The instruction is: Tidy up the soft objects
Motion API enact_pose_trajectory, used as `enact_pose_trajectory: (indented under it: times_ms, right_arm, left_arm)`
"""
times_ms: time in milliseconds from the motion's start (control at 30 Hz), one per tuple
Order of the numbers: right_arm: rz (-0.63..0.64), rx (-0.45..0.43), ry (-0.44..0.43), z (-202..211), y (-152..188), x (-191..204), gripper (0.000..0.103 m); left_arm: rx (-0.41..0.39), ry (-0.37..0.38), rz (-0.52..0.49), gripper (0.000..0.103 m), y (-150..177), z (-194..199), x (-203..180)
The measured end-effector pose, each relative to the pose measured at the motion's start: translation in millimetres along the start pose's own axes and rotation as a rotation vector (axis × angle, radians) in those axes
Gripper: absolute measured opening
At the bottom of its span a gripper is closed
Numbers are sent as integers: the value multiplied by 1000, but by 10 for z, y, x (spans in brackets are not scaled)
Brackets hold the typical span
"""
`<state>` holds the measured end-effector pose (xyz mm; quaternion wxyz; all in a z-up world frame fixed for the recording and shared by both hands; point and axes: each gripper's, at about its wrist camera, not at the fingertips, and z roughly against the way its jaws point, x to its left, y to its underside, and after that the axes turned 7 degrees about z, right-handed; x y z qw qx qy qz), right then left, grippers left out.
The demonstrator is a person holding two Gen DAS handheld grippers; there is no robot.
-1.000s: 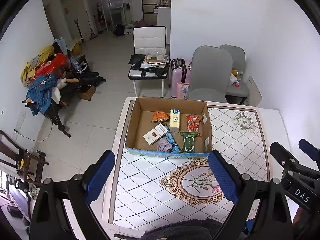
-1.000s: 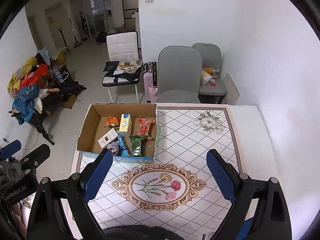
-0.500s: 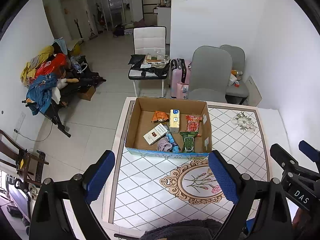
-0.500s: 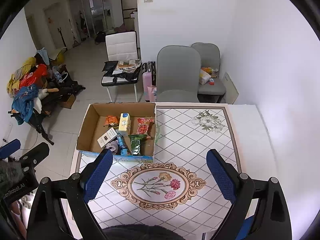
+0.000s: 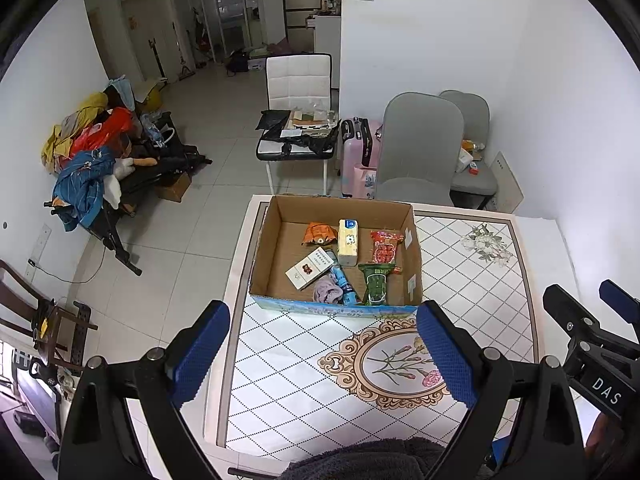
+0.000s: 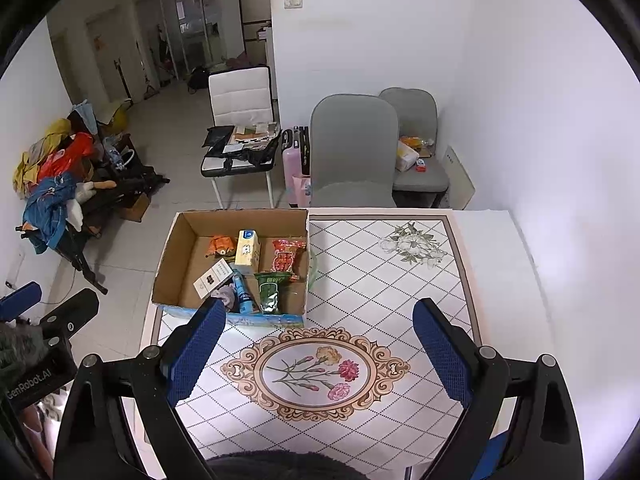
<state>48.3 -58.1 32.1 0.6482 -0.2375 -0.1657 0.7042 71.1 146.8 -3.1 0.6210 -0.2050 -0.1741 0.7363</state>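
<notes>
An open cardboard box [image 5: 276, 236] [image 6: 176, 240] stands on the far left part of the patterned table [image 5: 480, 280] [image 6: 380, 280]. It holds an orange pouch [image 5: 318, 233], a yellow tissue pack [image 5: 348, 242], a red snack bag [image 5: 384, 246], a green snack bag [image 5: 375, 286], a white carton [image 5: 308, 269], a blue tube [image 5: 344, 286] and a mauve cloth [image 5: 327, 290]. My left gripper [image 5: 323, 344] is open and empty, high above the table's near edge. My right gripper [image 6: 318, 342] is open and empty, to the right of the left one.
Two grey chairs [image 5: 416, 148] and a pink suitcase [image 5: 358, 152] stand behind the table. A white chair [image 5: 298, 120] carries papers. A rack piled with clothes [image 5: 88, 164] is on the floor at left. A white wall runs along the right.
Both grippers have drifted very slightly; the view is almost the same. Both stay open and empty.
</notes>
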Motion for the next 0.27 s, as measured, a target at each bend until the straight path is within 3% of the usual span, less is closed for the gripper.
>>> enact_pose_trajectory:
  times_ms: [267]
  right_arm:
    - [-4,-1,1,43,9,-4,97]
  left_arm:
    - [0,4,-1,96,-11,11,-3]
